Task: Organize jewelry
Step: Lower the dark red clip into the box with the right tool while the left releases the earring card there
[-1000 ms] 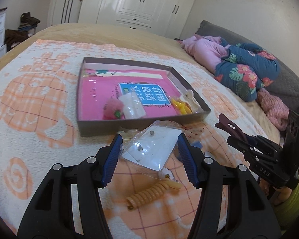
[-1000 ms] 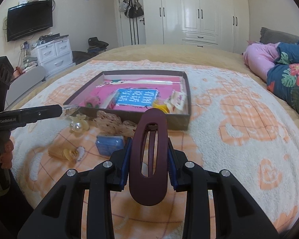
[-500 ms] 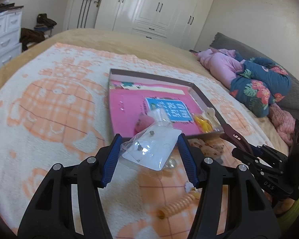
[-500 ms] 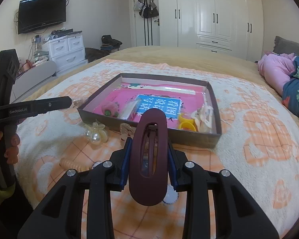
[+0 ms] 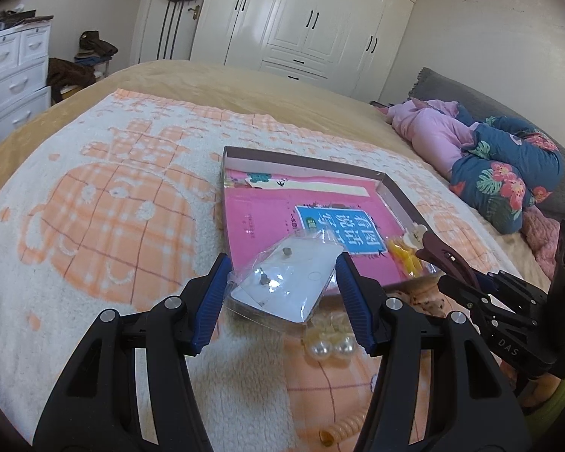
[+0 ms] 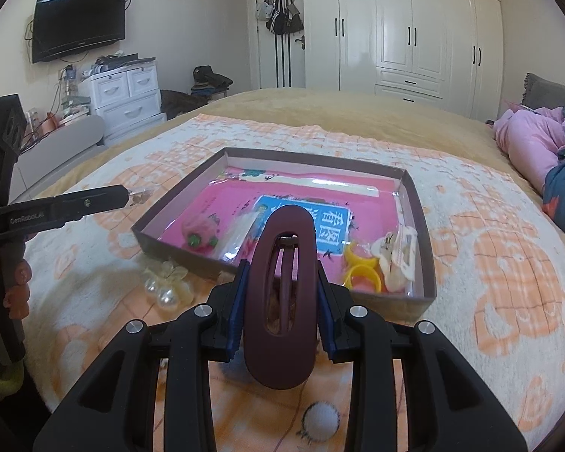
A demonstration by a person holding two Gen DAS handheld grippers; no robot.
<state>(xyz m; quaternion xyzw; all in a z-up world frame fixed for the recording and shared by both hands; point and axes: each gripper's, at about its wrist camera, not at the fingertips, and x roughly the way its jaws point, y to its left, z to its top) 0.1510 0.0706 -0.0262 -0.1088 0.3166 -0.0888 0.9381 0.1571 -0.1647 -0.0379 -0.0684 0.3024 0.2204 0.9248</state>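
My left gripper (image 5: 282, 293) is shut on a clear plastic bag of small earrings (image 5: 286, 282), held above the near left corner of the brown cardboard box (image 5: 305, 164). My right gripper (image 6: 280, 293) is shut on a dark maroon hair clip (image 6: 282, 301), held just in front of the box (image 6: 309, 158). The box has a pink book on its floor, a pink strawberry piece (image 6: 199, 231), yellow rings (image 6: 361, 275) and a cream clip (image 6: 399, 252). The right gripper shows in the left wrist view (image 5: 429, 246), and the left gripper shows in the right wrist view (image 6: 128, 194).
A pearl hair piece (image 5: 331, 342) (image 6: 165, 290), a yellow coil hair tie (image 5: 342, 423) and a white pompom (image 6: 320, 418) lie on the orange-and-white blanket (image 5: 94, 226) before the box. Pink and floral bedding (image 5: 489, 158) is piled at the right.
Both grippers have lifted and moved forward toward the box with their loads. The left gripper has also swung left, so the bag now hangs over the box's near corner.
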